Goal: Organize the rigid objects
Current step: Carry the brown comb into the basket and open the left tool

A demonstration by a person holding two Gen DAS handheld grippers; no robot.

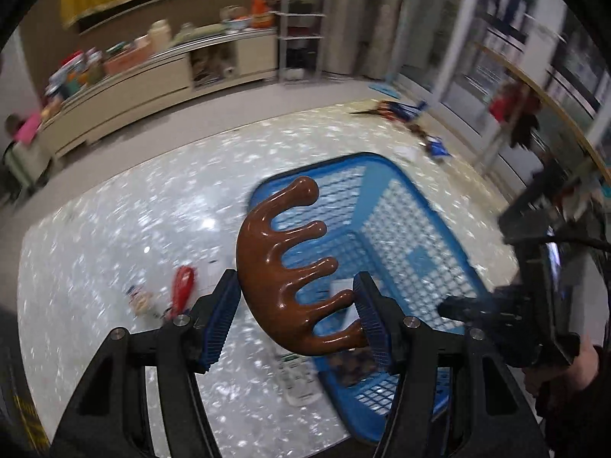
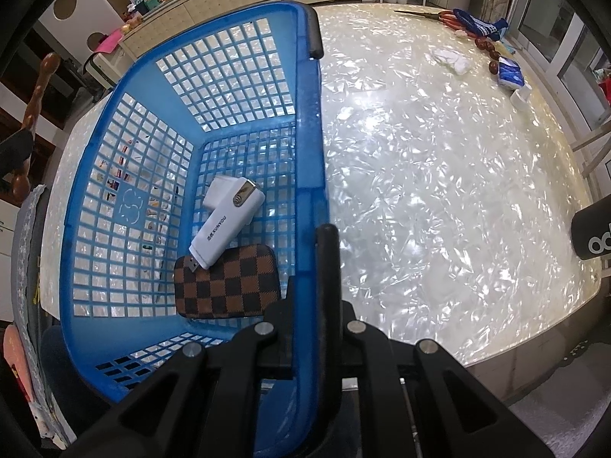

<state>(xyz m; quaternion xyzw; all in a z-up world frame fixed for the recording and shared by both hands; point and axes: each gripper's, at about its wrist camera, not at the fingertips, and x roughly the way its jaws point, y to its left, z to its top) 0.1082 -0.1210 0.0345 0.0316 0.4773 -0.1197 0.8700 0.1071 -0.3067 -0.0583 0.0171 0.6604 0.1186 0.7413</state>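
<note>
Table (image 2: 439, 191): pearly top, mostly bare on the right-wrist side. Blue basket (image 2: 126, 160) sits at its left part; right gripper (image 2: 311, 305) is clamped on the basket's near rim and black handle (image 2: 328, 267), fingers narrow on it. Already inside: a brown checked case (image 2: 229, 286) and, lying partly on it, a white gadget (image 2: 227, 225) with a USB plug. Left gripper (image 1: 298, 316) holds a brown wooden massage comb (image 1: 282, 263) between its blue pads, above the basket's edge, not yet inside. Judged progress: partway. Left out: a red item (image 1: 182, 286) and a white remote-like thing (image 1: 299, 381) beside the basket, plus scissors (image 2: 431, 15), beads and packets at the far corner. Left-wrist view is motion-blurred; the small items by the red one are unreadable. A basket corner is hidden behind the right gripper.
</note>
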